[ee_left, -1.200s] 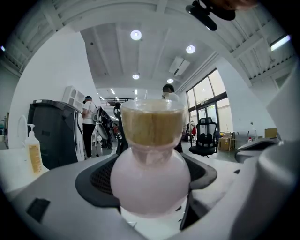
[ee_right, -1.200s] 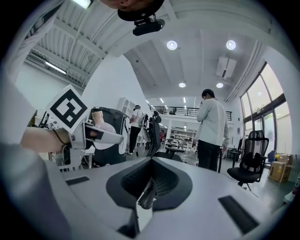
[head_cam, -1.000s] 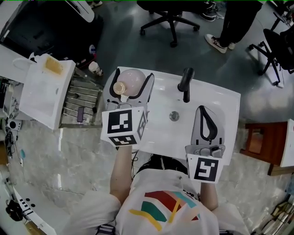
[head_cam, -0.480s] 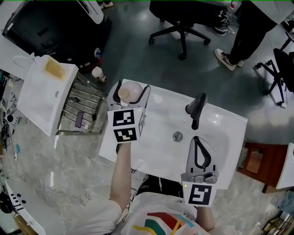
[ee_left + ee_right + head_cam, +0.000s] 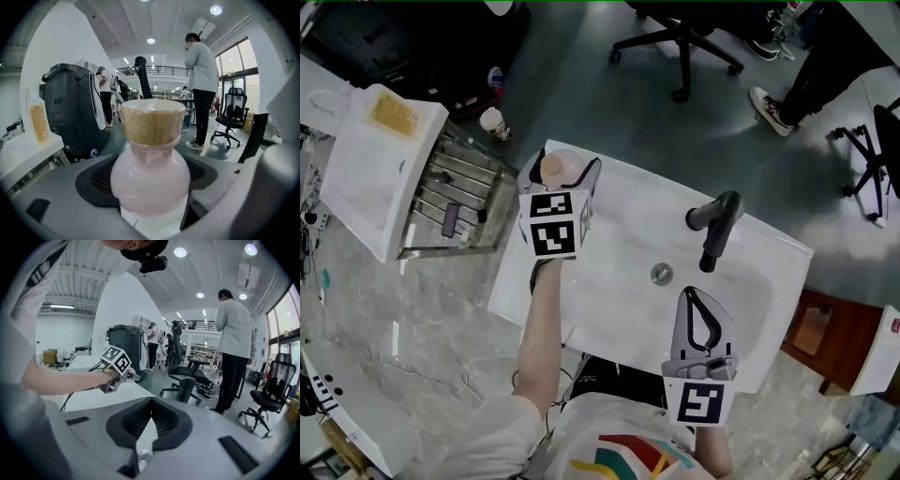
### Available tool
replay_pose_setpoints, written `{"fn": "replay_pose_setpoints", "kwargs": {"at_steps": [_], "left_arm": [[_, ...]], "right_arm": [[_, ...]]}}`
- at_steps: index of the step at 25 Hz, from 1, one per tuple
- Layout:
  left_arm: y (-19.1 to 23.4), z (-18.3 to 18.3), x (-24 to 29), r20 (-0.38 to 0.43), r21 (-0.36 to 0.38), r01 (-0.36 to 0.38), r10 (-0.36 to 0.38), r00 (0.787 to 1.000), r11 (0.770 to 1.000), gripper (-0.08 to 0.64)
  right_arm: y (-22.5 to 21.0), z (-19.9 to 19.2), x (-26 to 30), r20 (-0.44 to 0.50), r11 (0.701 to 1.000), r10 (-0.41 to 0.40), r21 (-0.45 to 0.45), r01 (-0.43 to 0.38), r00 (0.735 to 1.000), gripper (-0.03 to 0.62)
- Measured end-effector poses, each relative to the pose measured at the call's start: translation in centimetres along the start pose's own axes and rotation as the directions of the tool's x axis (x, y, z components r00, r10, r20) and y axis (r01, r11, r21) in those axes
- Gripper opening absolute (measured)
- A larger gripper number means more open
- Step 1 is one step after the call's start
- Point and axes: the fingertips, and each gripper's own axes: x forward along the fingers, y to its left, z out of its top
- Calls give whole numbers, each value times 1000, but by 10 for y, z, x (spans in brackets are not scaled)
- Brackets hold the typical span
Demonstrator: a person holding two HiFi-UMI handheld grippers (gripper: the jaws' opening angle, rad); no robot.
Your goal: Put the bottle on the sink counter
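A pink bottle (image 5: 563, 170) with a tan cap sits between the jaws of my left gripper (image 5: 565, 163), at the far left corner of the white sink counter (image 5: 605, 197). In the left gripper view the bottle (image 5: 150, 180) stands upright and fills the middle, and my left gripper (image 5: 150, 174) is shut on its round body, with white counter just beneath. I cannot tell whether it touches the counter. My right gripper (image 5: 693, 296) is shut and empty above the basin's near right side; the right gripper view shows the gripper (image 5: 151, 404) over the drain (image 5: 139, 456).
A black faucet (image 5: 716, 225) rises at the basin's far side, with the drain (image 5: 661, 274) in the middle. Left of the sink are a metal rack (image 5: 450, 202) and a white box (image 5: 375, 169). A paper cup (image 5: 494, 123), an office chair (image 5: 677, 37) and a person's legs (image 5: 802, 70) lie beyond.
The head view has turned and drawn back, so the sink sits more slanted. My left gripper still holds the bottle at the far left corner and looks lower. The right gripper stays over the basin.
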Motion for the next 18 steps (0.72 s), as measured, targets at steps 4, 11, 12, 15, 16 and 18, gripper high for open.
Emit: {"fn": "replay_pose_setpoints", "kwargs": {"at_steps": [4, 11, 12, 15, 16, 18], "left_arm": [[7, -23, 14, -67, 15, -12, 13, 998, 1000, 407], [19, -45, 32, -125, 31, -20, 24, 992, 999, 407], [20, -47, 34, -129, 36, -20, 24, 991, 999, 407], [20, -52, 39, -141, 62, -17, 26, 990, 998, 407], [20, -54, 40, -147, 60, -15, 23, 989, 998, 407], [21, -57, 42, -158, 49, -10, 17, 987, 999, 407]], "right_arm": [[-3, -11, 6, -26, 1000, 12, 7, -12, 1000, 12], [-7, -24, 16, -61, 1000, 5, 23, -4, 998, 12], [-7, -25, 17, -64, 1000, 4, 15, -3, 998, 12], [-5, -25, 20, -66, 997, -7, -76, 1, 998, 12], [-4, -25, 20, -72, 995, -11, -100, 3, 997, 12], [-2, -25, 22, -77, 997, -12, -80, 6, 997, 12]]}}
